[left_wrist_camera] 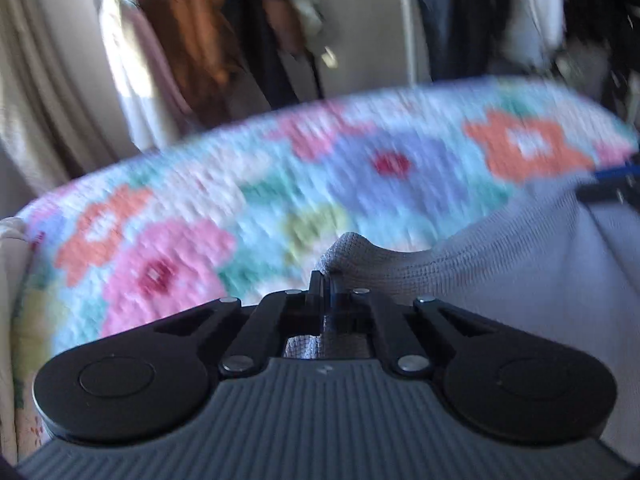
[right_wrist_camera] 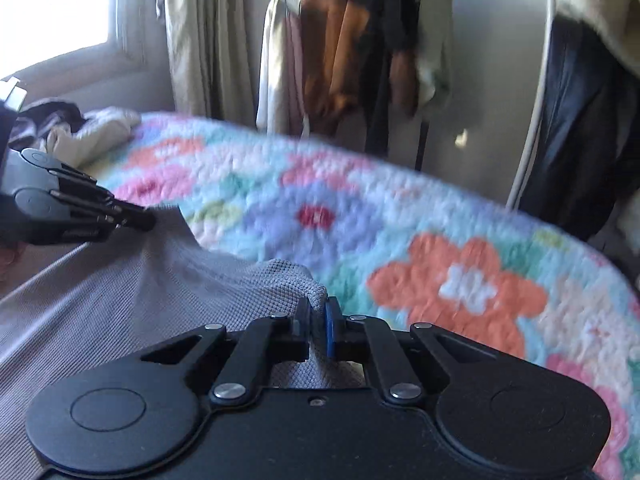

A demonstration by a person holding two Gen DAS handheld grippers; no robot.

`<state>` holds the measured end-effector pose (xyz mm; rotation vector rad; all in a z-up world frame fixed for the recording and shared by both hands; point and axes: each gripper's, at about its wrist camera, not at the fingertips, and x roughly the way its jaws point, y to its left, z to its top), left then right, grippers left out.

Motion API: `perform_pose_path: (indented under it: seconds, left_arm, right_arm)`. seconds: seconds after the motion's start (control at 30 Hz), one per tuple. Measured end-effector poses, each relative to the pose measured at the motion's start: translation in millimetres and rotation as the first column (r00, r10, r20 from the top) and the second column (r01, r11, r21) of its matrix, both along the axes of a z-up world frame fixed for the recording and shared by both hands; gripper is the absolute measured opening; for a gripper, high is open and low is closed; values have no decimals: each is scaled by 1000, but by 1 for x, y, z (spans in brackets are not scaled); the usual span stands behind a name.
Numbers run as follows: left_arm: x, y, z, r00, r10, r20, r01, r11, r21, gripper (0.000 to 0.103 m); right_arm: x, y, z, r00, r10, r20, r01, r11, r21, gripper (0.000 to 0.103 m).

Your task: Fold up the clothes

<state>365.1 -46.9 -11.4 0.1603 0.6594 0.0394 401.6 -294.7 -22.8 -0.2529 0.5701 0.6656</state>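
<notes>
Two pinches hold my grey knit garment (right_wrist_camera: 120, 304): my right gripper (right_wrist_camera: 318, 316) is clamped on a bunched edge at 12 o'clock, my left gripper (left_wrist_camera: 322, 284) likewise on its own fold. It looks soft, light and stretchy, sagging between the grips, so edges suit best. Beyond lies the floral quilt (right_wrist_camera: 440, 248), with hanging clothes (right_wrist_camera: 340, 48) farthest.

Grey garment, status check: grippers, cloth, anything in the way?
Left gripper and right gripper both shut on grey garment edge. Garment stretched between them over floral quilt. Clothes pile at far corner, apart.
</notes>
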Motion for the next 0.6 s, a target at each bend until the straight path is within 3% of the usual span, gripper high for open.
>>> perform_pose_path:
  seconds: [0.03, 0.1, 0.13, 0.2, 0.23, 0.27, 0.33, 0.4, 0.5, 0.57, 0.6]
  left_arm:
    - [1, 0, 2, 1000, -3, 13, 3, 1000, 4, 4]
    - [14, -2, -9, 997, 16, -71, -13, 999, 38, 14]
    - [21, -5, -20, 990, 50, -129, -39, 995, 88, 19]
    - [21, -12, -36, 983, 75, -168, -42, 980, 197, 22]
    - [15, -13, -36, 986, 69, -152, -36, 976, 213, 27]
    - [5, -11, -33, 990, 57, -126, -31, 979, 199, 39]
    - [-16, -1, -20, 995, 68, -78, -57, 989, 139, 57]
    - [-42, 20, -1, 990, 126, -61, -124, 992, 39, 60]
    - [-88, 54, 23, 975, 211, -73, -215, 976, -43, 60]
    - [-124, 84, 31, 947, 312, -77, -315, 948, -39, 60]
    - [-144, 98, 32, 918, 390, -71, -394, 918, -40, 60]
  right_arm:
    - [4, 2, -2, 1000, -21, -7, 21, 1000, -18, 8]
    - [14, 8, -13, 996, -76, -51, 72, 995, -68, 8]
    - [21, 13, -22, 990, -110, -87, 101, 990, -101, 11]
    - [24, 21, -34, 977, -184, -103, 166, 972, -165, 22]
    - [18, 23, -33, 974, -207, -87, 190, 967, -172, 28]
    - [8, 25, -28, 974, -215, -68, 199, 963, -184, 32]
    - [-12, 29, -17, 973, -229, -31, 218, 954, -207, 54]
    - [-41, 23, -2, 972, -230, -37, 220, 959, -179, 56]
    - [-90, -3, 15, 968, -200, -153, 195, 980, -48, 58]
    - [-119, -15, 17, 963, -150, -222, 161, 987, 30, 58]
    - [-132, -20, 17, 965, -122, -233, 138, 989, 55, 58]
